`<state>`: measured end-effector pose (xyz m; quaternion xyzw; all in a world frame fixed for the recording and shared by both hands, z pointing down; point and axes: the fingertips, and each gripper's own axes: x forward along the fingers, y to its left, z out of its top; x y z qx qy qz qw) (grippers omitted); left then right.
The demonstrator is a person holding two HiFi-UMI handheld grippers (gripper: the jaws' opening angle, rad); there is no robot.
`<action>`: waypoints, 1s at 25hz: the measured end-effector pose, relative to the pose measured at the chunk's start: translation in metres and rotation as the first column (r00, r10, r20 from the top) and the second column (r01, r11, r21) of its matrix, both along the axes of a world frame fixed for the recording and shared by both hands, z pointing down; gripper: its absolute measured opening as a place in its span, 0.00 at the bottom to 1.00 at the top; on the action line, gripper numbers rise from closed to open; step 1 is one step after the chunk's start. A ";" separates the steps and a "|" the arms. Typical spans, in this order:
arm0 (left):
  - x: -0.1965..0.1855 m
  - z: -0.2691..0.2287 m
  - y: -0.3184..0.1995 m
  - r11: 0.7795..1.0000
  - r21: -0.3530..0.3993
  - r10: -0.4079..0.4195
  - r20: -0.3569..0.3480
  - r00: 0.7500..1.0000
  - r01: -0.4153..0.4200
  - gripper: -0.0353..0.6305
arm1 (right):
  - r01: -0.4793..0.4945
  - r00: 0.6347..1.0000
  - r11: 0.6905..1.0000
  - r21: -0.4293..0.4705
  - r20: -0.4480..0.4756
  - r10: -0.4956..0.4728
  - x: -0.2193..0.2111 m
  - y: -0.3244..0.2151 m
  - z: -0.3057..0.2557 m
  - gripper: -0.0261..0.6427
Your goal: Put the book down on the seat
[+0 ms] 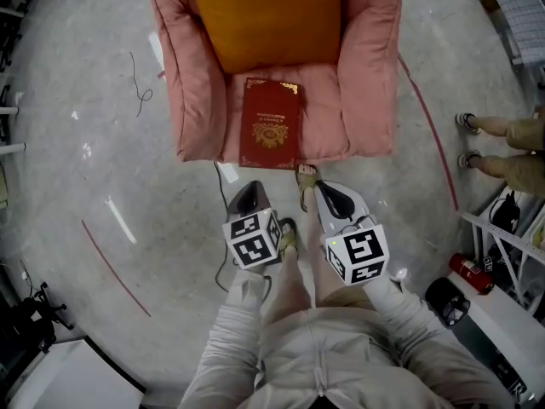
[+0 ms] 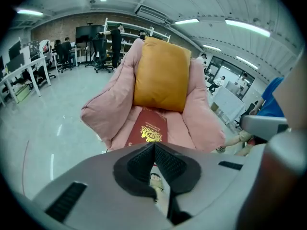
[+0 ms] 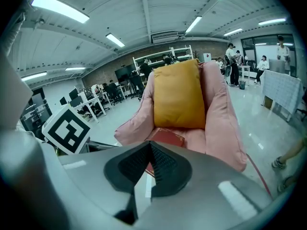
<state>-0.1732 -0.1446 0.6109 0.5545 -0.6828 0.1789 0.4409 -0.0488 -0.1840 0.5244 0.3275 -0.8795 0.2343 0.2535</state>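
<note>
A dark red book (image 1: 271,123) with gold print lies flat on the seat of a pink armchair (image 1: 328,113), its near end reaching the seat's front edge. Behind it an orange cushion (image 1: 264,15) leans on the backrest. My left gripper (image 1: 247,196) and right gripper (image 1: 328,192) hover side by side over the floor, a short way in front of the chair. Both are shut, with nothing between the jaws. From the left gripper (image 2: 154,145) the book (image 2: 151,128) shows just beyond the tips. The right gripper (image 3: 150,144) sees the book (image 3: 168,138) from the right.
My own sandalled feet (image 1: 306,177) stand just in front of the chair. A thin cable (image 1: 218,228) runs along the floor beneath the left gripper. Another person's legs (image 1: 498,143) stand at the right, near a white shelf (image 1: 502,237) and a red canister (image 1: 471,273).
</note>
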 end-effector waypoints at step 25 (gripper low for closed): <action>0.025 -0.137 0.086 0.978 0.131 0.156 0.039 0.987 -0.160 0.06 | 0.066 0.998 0.994 0.090 0.006 -0.067 0.000 0.089 -0.065 0.04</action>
